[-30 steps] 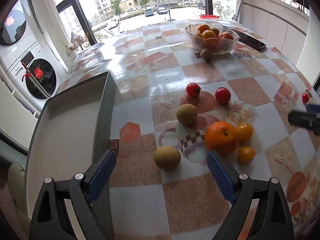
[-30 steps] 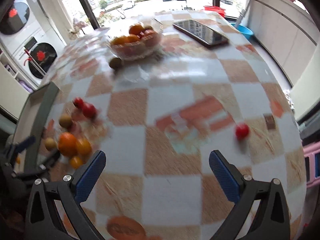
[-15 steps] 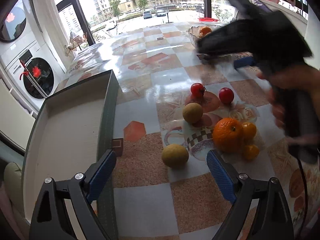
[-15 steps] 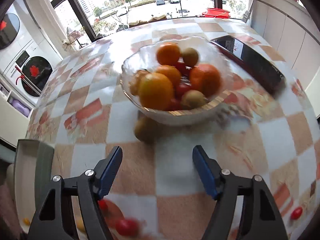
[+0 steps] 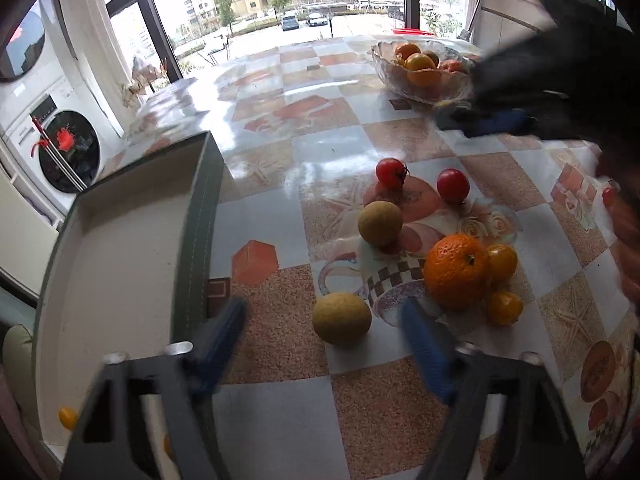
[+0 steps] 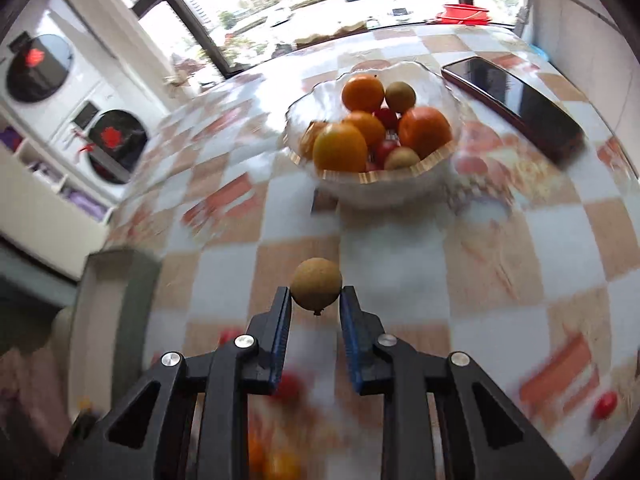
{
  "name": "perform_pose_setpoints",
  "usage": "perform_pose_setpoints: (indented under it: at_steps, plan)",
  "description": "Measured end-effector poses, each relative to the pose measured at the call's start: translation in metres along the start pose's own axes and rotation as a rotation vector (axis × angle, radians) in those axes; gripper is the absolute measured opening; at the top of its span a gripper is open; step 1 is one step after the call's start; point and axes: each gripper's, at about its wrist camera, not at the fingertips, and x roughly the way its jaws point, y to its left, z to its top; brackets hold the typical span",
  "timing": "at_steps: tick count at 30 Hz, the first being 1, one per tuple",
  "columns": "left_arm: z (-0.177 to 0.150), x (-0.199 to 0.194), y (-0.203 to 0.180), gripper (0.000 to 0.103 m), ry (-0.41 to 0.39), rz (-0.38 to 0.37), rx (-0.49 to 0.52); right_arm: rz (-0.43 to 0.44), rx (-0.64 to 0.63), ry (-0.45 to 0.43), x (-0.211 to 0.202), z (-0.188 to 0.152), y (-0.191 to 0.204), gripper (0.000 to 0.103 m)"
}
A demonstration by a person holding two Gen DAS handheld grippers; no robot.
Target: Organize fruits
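As the right gripper (image 6: 316, 300) closes its blue pads on a small tan-brown fruit (image 6: 316, 285), the work turns from reaching to carrying — a second ago those jaws gaped wide over bare tablecloth, far from the glass bowl (image 6: 400, 190), and held nothing. Now the fruit sits pinched between the fingertips, apparently lifted off the checked table (image 6: 540, 240), with the bowl of oranges just beyond it.

Nearer the person, the left gripper (image 5: 324, 322) has begun to narrow too, its jaws closing on either side of a tan fruit (image 5: 341, 318) that lies on the cloth; the pads do not touch it yet, so nothing is held there. Its aim has barely changed over the last second.

Just past that fruit lies the loose cluster: a large orange (image 5: 457, 270), two small yellow fruits beside it, another tan fruit (image 5: 379, 223) and two red tomatoes farther back. To the left stands the grey tray (image 5: 198, 240), nearly bare but for a small yellow fruit (image 5: 67, 417) near its close corner.

Judging by this, one piece is secured and a second is about to be — most of the sorting remains.
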Motion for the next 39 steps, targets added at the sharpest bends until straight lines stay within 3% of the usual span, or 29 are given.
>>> perform_pose_setpoints:
  at_steps: [3, 5, 6, 7, 10, 15, 26, 33, 39]
  plan:
    - [0.001, 0.001, 0.003, 0.073, 0.008, -0.012, -0.022, 0.029, -0.02, -0.01, -0.031, -0.028, -0.008, 0.027]
    - [0.0, -0.001, 0.003, 0.052, 0.01, -0.054, -0.037, 0.037, -0.018, -0.019, -0.043, -0.043, -0.012, 0.027]
    - [0.0, -0.001, 0.002, 0.036, 0.013, -0.095, -0.041, 0.039, -0.017, -0.023, -0.05, -0.051, -0.015, 0.027]
    - [0.0, -0.002, 0.0, 0.03, 0.011, -0.098, -0.041, 0.034, -0.018, -0.031, -0.056, -0.061, -0.019, 0.027]
    - [-0.004, -0.005, -0.004, 0.029, -0.01, -0.09, -0.043, 0.015, -0.023, -0.041, -0.07, -0.086, -0.027, 0.027]
    - [-0.016, -0.017, 0.005, 0.029, -0.003, -0.138, -0.123, 0.016, -0.024, -0.038, -0.085, -0.117, -0.034, 0.027]
    - [-0.051, -0.073, 0.019, 0.029, -0.086, -0.077, -0.164, 0.015, -0.073, -0.009, -0.089, -0.149, -0.025, 0.027]
    - [-0.065, -0.095, 0.054, 0.029, -0.13, 0.015, -0.205, 0.044, -0.152, 0.016, -0.081, -0.154, 0.011, 0.027]
    - [-0.077, -0.092, 0.097, 0.029, -0.098, 0.101, -0.273, 0.102, -0.259, 0.034, -0.071, -0.147, 0.067, 0.027]
